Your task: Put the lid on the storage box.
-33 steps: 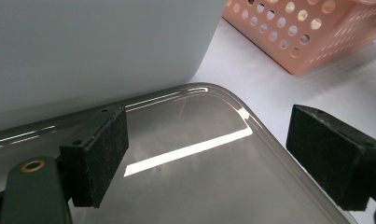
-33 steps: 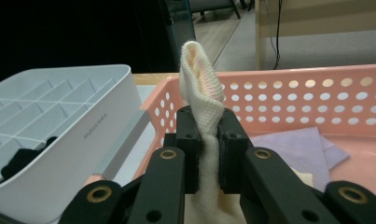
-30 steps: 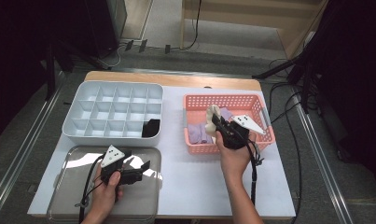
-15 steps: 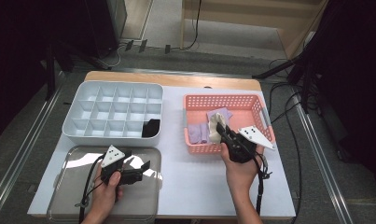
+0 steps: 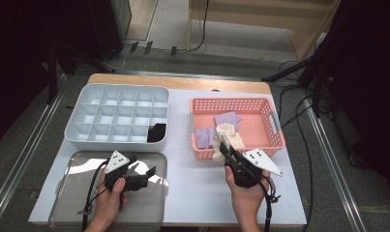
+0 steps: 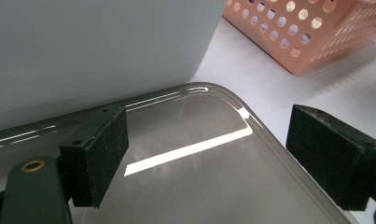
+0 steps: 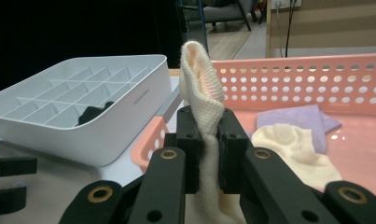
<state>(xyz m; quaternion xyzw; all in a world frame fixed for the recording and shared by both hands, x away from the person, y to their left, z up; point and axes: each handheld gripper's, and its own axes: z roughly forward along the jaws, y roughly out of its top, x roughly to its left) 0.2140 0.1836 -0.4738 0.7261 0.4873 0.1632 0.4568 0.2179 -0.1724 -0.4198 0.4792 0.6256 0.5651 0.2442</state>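
The right gripper [image 5: 227, 151] is clamped on a cream sock [image 7: 202, 88], its two black jaws pressed together on the fabric with the toe end standing up above them. In the high view the sock [image 5: 230, 137] drapes over the near wall of the pink basket [image 5: 275, 126], so it is partly lifted out. A second cream sock [image 7: 293, 149] and two purple cloths [image 5: 217, 128] lie inside the basket.

The left gripper [image 6: 209, 154] has its jaws wide apart with nothing between them, low over the clear tray [image 6: 209, 182] at the near left of the surface [image 5: 187, 191]. The white divided box [image 5: 117, 118] stands behind the tray, a dark sock [image 5: 157, 132] in its near right compartment.

The step in hand looks like carrying the cream sock out of the basket towards the tray or the box. To do it well, the grip should stay firm, since only a narrow fold of fabric is pinched. Lifting higher before crossing sideways would let the hanging end clear the basket wall and avoid dragging the basket or the other sock along. If the sock is to be handed over or folded, the left gripper would best take the loose lower end, so the sock is stretched between the two and can be laid flat.
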